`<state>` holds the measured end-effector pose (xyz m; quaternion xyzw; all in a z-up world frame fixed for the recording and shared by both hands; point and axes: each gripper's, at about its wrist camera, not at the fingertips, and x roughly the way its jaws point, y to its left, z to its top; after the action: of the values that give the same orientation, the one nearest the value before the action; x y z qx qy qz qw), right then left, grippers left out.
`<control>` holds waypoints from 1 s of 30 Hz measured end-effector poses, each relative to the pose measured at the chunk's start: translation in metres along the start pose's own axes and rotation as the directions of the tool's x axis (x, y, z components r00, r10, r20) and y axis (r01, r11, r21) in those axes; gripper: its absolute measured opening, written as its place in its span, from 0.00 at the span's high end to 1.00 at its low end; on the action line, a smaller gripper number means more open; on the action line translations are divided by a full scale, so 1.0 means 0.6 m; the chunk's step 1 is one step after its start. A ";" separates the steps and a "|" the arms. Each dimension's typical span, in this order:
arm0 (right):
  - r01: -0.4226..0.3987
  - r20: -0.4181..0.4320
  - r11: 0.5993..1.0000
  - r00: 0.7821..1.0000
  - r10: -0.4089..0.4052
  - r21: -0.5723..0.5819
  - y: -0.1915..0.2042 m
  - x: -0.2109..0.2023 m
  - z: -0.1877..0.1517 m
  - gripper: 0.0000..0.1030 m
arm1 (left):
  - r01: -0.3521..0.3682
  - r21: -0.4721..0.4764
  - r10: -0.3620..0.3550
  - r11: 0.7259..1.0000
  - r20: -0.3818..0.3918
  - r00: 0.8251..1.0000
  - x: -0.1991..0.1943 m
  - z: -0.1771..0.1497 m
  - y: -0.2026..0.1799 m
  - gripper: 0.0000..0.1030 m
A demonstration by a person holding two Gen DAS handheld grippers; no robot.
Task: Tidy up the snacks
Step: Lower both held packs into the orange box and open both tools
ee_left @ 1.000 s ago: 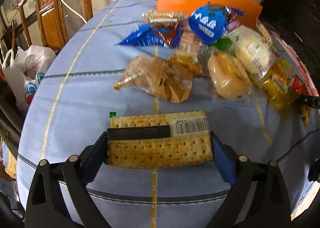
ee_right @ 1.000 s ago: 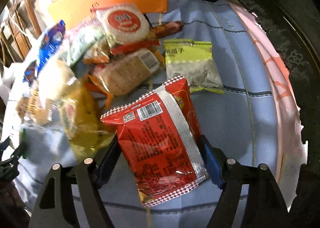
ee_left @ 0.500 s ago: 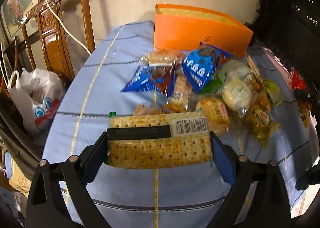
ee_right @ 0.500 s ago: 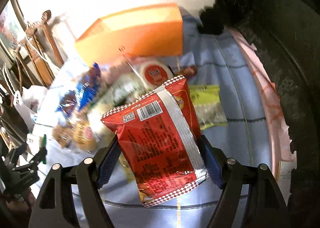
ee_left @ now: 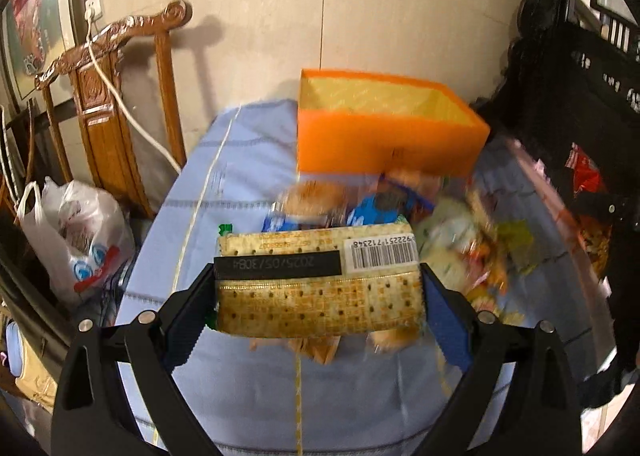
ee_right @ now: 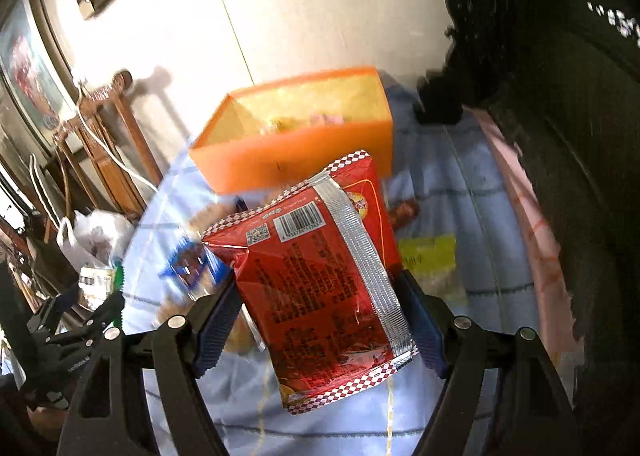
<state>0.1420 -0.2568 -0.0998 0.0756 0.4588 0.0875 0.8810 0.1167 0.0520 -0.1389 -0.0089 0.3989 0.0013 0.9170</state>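
A table under a pale blue cloth (ee_left: pixel 248 396) carries an orange box (ee_left: pixel 380 144) at its far end, with a blurred heap of snack packets (ee_left: pixel 460 244) lying nearer, ahead of the gripper

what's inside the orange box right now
In the right wrist view, a few yellowish and pink wrapped snacks lie low inside the orange box. Its front wall hides the floor, so the rest is unseen.

Your left tool (ee_left: pixel 318 296) clamps a cracker pack (ee_left: pixel 318 282) between both fingers, raised; your right tool (ee_right: pixel 320 312) grips a red snack bag (ee_right: pixel 320 276), also lifted.
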 end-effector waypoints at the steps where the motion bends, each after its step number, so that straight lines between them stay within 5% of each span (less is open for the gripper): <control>1: -0.004 0.014 1.000 1.000 0.004 0.000 0.003 -0.004 0.011 0.25 | 0.005 -0.002 -0.005 1.000 0.012 1.000 -0.002 0.013 0.000 0.10; 14: -0.083 0.210 0.996 0.975 0.073 0.041 0.023 -0.030 0.240 0.25 | 0.075 0.027 -0.079 0.997 0.224 0.971 -0.010 0.278 -0.061 0.10; 23: -0.095 0.221 0.995 0.972 0.084 0.038 0.016 0.053 0.399 0.24 | 0.057 0.088 -0.079 0.994 0.263 0.962 0.087 0.421 -0.123 0.09; 26: -0.118 0.146 0.993 0.983 0.114 0.018 0.006 0.138 0.449 0.24 | 0.058 0.092 -0.078 0.994 0.229 0.970 0.166 0.458 -0.137 0.07; 30: -0.045 0.038 0.999 0.998 0.044 0.010 -0.010 0.220 0.459 0.24 | -0.006 0.099 0.001 0.995 0.054 0.999 0.281 0.472 -0.126 0.07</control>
<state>0.4431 -0.2475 -0.0498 0.0922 0.4406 0.1031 0.8870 0.4396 -0.0196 -0.0677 0.0374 0.3736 -0.0166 0.9267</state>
